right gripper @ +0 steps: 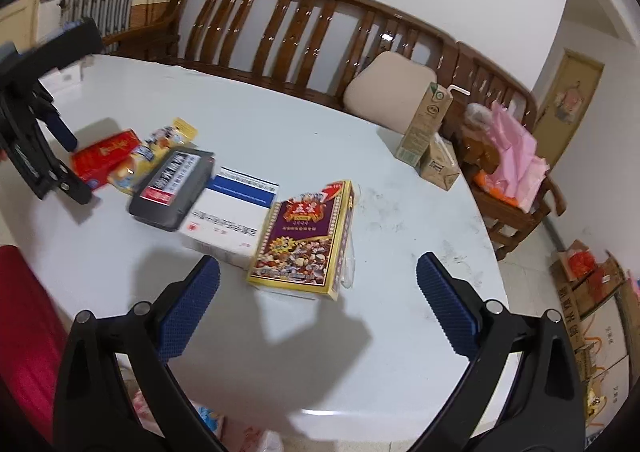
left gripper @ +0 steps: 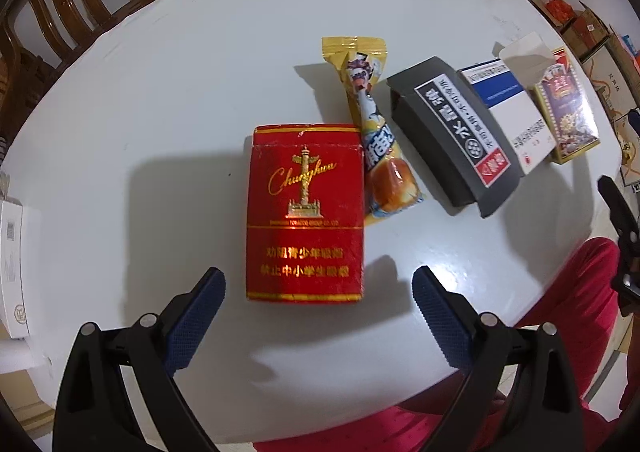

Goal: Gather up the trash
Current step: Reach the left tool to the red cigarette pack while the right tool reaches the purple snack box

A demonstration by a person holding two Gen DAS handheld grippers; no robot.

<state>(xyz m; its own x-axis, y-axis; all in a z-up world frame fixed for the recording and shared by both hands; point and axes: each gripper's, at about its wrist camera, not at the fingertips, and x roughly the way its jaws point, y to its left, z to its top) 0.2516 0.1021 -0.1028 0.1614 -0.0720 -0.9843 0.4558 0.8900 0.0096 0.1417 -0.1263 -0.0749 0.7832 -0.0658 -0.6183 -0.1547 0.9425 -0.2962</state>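
A row of trash lies on the white round table [left gripper: 160, 99]: a red Chunghwa cigarette pack [left gripper: 306, 211], a yellow snack wrapper [left gripper: 376, 131], a dark grey box [left gripper: 452, 135], a white-and-blue box [left gripper: 510, 111] and a purple-and-yellow box [left gripper: 566, 111]. My left gripper [left gripper: 318, 292] is open, its jaws either side of the red pack's near end, just above the table. My right gripper [right gripper: 318, 284] is open and empty, just short of the purple-and-yellow box [right gripper: 306, 236]. The red pack [right gripper: 104, 155], wrapper [right gripper: 160, 147], grey box [right gripper: 172, 183] and white-and-blue box [right gripper: 232, 207] also show there.
Two drink cartons [right gripper: 426, 123] stand at the table's far right edge. A wooden bench [right gripper: 304, 35] curves behind the table, with a beige cushion [right gripper: 388, 87] and pink bags [right gripper: 516, 155]. Cardboard boxes [right gripper: 592, 292] sit on the floor at right. A white box [left gripper: 12, 264] lies at far left.
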